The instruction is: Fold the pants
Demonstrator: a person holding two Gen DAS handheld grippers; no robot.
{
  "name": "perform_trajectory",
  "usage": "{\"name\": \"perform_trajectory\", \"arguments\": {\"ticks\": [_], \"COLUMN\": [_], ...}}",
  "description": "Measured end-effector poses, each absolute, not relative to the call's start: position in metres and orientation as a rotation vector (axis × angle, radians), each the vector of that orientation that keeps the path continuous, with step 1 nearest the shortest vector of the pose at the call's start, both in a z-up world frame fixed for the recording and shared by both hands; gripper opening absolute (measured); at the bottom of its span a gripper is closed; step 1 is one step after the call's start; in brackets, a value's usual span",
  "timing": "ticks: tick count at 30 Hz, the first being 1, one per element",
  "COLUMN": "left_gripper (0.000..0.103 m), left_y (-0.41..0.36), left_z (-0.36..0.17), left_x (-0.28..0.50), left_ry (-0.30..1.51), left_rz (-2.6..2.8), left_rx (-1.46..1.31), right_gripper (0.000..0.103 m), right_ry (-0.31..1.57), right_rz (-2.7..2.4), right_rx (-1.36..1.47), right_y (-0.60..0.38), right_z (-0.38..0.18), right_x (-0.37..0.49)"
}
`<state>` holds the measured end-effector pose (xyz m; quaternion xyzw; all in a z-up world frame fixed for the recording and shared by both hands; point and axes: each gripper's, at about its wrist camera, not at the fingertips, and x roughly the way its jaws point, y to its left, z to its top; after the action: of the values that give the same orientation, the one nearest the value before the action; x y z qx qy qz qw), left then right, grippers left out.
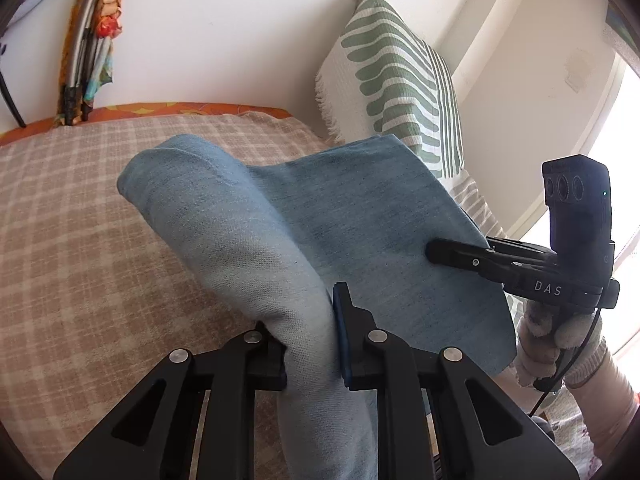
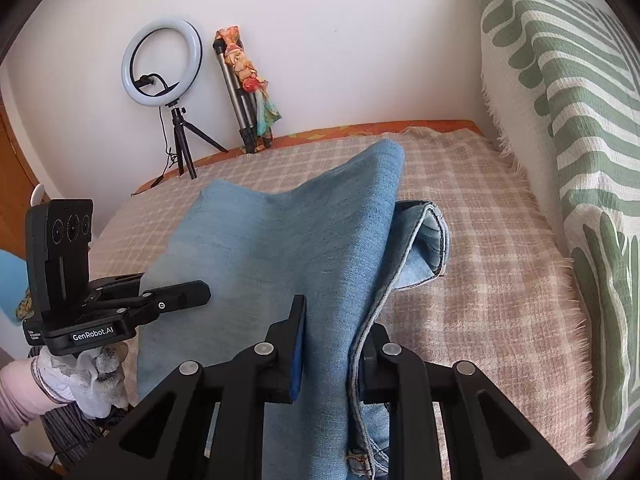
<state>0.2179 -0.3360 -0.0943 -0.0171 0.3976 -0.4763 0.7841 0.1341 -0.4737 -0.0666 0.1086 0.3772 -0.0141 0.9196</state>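
Light blue denim pants [image 1: 320, 216] are held up above a bed with a beige checked blanket [image 1: 80, 220]. My left gripper [image 1: 308, 344] is shut on a bunched fold of the pants close to the camera. My right gripper [image 2: 332, 344] is shut on another edge of the pants [image 2: 280, 248]; the seam and hem hang at its right. Each gripper shows in the other view, clamped on the cloth: the right one [image 1: 436, 250] in the left wrist view, the left one [image 2: 202, 290] in the right wrist view. A folded part [image 2: 424, 244] rests on the blanket [image 2: 500, 280].
A green and white patterned pillow [image 2: 580, 120] leans against the wall on the right of the bed. A ring light on a tripod [image 2: 162, 64] and a folded tripod with a colourful cloth [image 2: 244, 80] stand at the bed's far edge. A bright window [image 1: 624, 160] is at the right.
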Motion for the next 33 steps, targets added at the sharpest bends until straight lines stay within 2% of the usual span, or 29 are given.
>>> {"name": "perform_trajectory", "arguments": {"ticks": [15,25,33], "left_gripper": [0.016,0.016,0.016], "left_y": [-0.332,-0.361,-0.403], "left_z": [-0.041,-0.017,-0.022], "left_x": [0.253,0.333,0.409], "left_ry": [0.751,0.709,0.691], "left_rz": [-1.010,-0.976,-0.941], "left_rx": [-0.060,-0.061,-0.037], "right_gripper": [0.018,0.018,0.018], "right_ry": [0.660,0.615,0.611], "right_rz": [-0.031,-0.049,-0.065], "right_rx": [0.161,0.147,0.142], "right_y": [-0.464,-0.499,-0.542], "right_z": [-0.007,0.016,0.008], "right_x": [0.176,0.266,0.353]}}
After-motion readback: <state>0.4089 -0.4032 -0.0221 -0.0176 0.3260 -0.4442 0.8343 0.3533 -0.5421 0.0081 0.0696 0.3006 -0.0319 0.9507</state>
